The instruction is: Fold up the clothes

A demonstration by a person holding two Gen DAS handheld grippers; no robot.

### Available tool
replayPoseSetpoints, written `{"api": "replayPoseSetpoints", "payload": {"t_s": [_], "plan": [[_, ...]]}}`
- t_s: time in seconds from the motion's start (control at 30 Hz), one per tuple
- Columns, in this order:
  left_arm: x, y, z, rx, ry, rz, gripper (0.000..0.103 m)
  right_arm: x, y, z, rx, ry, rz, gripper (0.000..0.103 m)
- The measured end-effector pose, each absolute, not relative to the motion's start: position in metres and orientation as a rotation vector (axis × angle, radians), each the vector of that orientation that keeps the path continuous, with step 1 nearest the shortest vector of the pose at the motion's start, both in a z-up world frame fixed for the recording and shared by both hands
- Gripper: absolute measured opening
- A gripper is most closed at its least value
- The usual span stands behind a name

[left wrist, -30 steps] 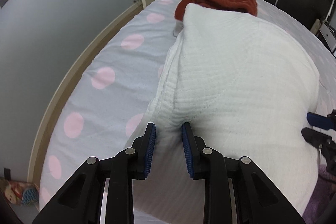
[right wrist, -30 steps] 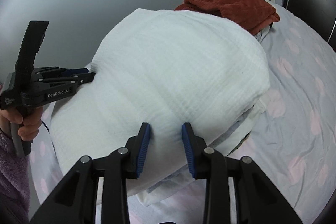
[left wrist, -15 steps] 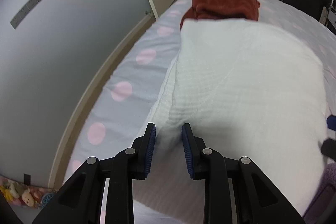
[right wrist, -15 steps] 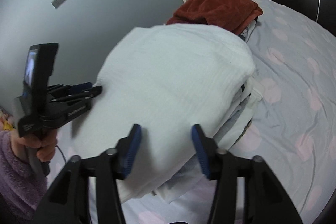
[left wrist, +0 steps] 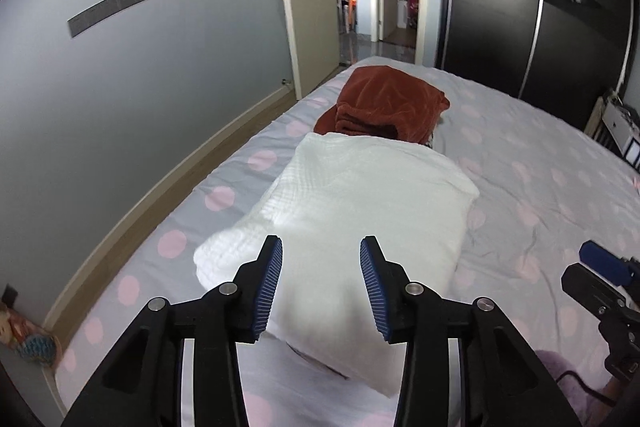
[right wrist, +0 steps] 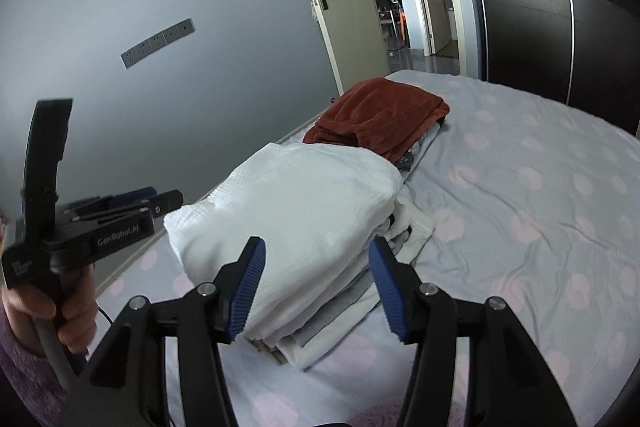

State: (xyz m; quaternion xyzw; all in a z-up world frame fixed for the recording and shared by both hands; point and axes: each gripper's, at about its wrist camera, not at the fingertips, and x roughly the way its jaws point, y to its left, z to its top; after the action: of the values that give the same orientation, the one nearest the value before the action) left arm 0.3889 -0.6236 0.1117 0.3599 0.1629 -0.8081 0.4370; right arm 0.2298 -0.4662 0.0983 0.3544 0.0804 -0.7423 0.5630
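With both claws up off the pile, nothing gripped right now. Left claw [left wrist: 320, 283] opening as seen, blue pads spread apart, nothing between them, just hanging over the near end of the folded white garment [left wrist: 360, 211]. Right claw [right wrist: 316, 291] also standing open and empty, pads clear of the cloth, pointed down at the same stack from the other side. White garment sitting folded on top of a stack of other folded clothes [right wrist: 344, 311], grey and white layers poking out at the near edge. Rust-red folded garment [right wrist: 380, 119] right behind it, touching the far end, on its own little pile. All of it on the bed [right wrist: 520, 207], lilac sheet with pale pink dots, closer to the wall side. Hand [right wrist: 72, 311] in a purple fuzzy sleeve wrapped round the left claw's handle.
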Motion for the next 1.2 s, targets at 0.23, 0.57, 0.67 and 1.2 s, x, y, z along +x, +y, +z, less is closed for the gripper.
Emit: {"api": "replayPoseSetpoints", "payload": {"t_s": [0.23,0.57,0.67,1.2], "plan": [[0.401,-0.574,0.101,0.903,0.364,-1.878,0.043,0.230,-0.438,0.090,0.874,0.175,-1.751,0.053],[0.413,-0.538,0.087,0.891,0.417,-1.792,0.046,0.240,-0.405,0.090,0.841,0.172,-1.726,0.053],[0.414,-0.532,0.087,0.876,0.438,-1.766,0.046,0.240,-0.398,0.089,0.833,0.163,-1.720,0.053],[0.396,-0.508,0.089,0.895,0.369,-1.748,0.047,0.229,-0.389,0.074,0.868,0.141,-1.700,0.053]]}}
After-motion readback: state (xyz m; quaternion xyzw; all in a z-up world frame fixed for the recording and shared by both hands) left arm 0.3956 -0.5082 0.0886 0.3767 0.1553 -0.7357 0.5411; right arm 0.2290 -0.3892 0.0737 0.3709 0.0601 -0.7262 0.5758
